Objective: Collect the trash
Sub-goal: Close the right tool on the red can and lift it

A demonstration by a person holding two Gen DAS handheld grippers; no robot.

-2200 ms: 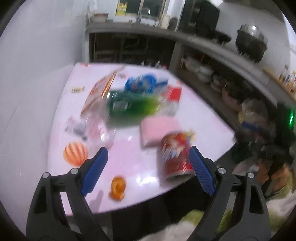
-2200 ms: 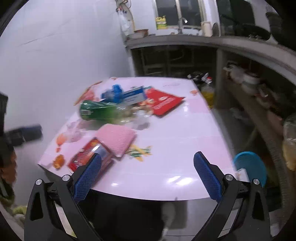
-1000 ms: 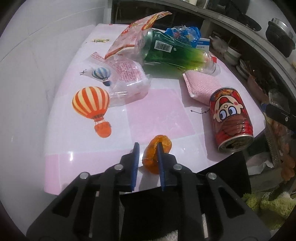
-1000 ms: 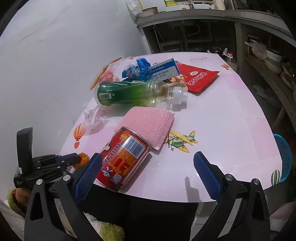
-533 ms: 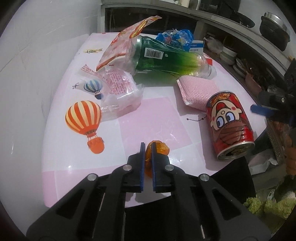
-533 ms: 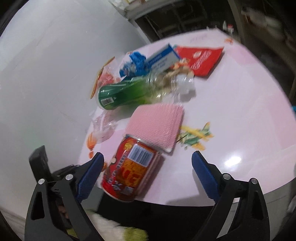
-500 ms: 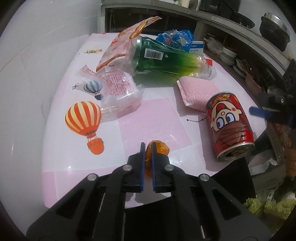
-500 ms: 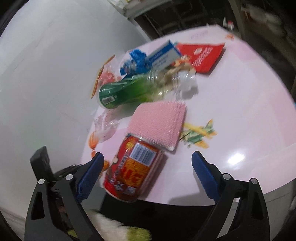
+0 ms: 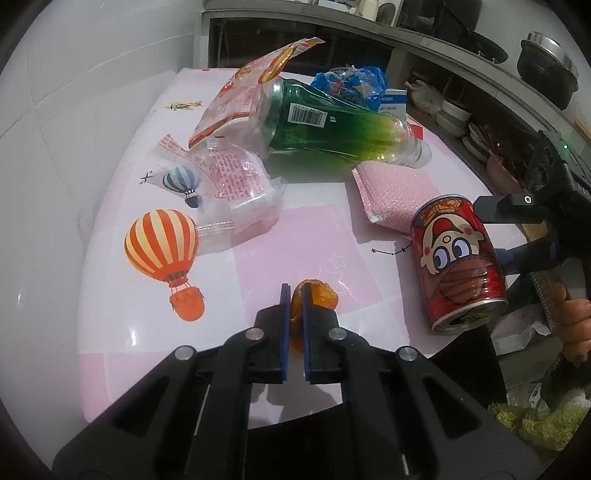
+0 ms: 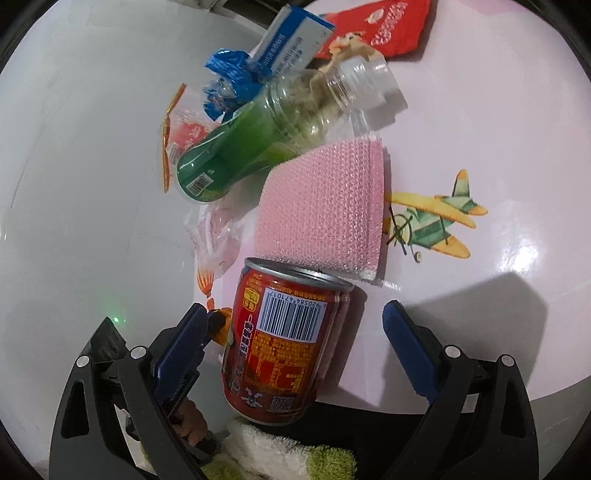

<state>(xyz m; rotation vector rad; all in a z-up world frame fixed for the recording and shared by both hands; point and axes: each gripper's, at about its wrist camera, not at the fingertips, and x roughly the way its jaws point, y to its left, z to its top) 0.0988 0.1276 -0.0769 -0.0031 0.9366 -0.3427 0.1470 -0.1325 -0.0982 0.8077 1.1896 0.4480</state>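
A scrap of orange peel lies near the front edge of the pink table, and my left gripper is shut on it. A red drink can lies on its side at the table's front right corner, also seen as the can in the left wrist view. My right gripper is open and straddles the can, its blue pads apart from the can on both sides. Its fingers reach in from the right in the left wrist view.
Behind the can lie a pink bubble pad, a green plastic bottle, a clear wrapper, a red snack bag, a blue wrapper, a blue-white box and a red packet. A white wall runs along the left. A hand holds the right gripper.
My left gripper's jaws closed the last small gap onto the orange peel and stayed in place. The right gripper came down, rolled and moved in until the red can lies between its jaws.
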